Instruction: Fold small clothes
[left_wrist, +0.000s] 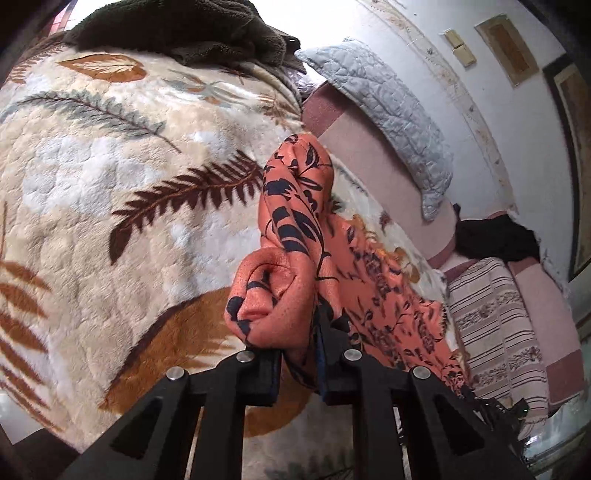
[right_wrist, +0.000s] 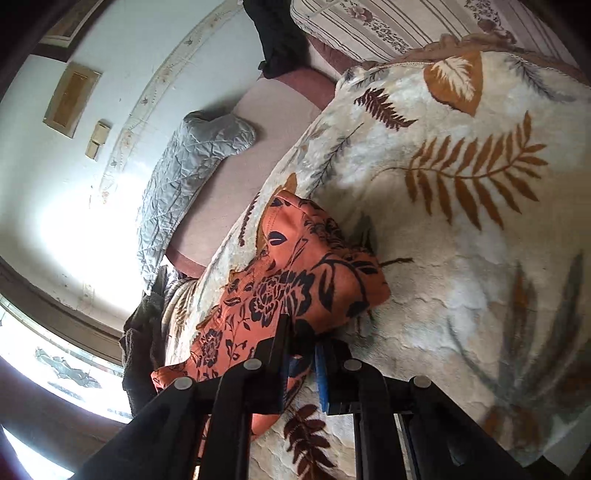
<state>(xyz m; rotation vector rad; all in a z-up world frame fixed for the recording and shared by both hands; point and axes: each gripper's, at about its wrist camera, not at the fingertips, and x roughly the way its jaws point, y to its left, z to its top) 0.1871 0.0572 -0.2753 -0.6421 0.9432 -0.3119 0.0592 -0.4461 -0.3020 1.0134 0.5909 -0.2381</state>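
Above leaf-print blanket (left_wrist: 110, 166), orange floral garment (left_wrist: 295, 229) edges pinched, both jaws clamped

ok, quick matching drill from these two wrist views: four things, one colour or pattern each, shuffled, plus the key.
Things:
1. garment
2. blanket
3. quilted pillow
4. plush throw

Looks:
A. cream with brown fern leaves
B. plain grey
C. orange with dark floral print
D. dark olive-brown

Pairs: 1-C, 2-A, 3-B, 4-D
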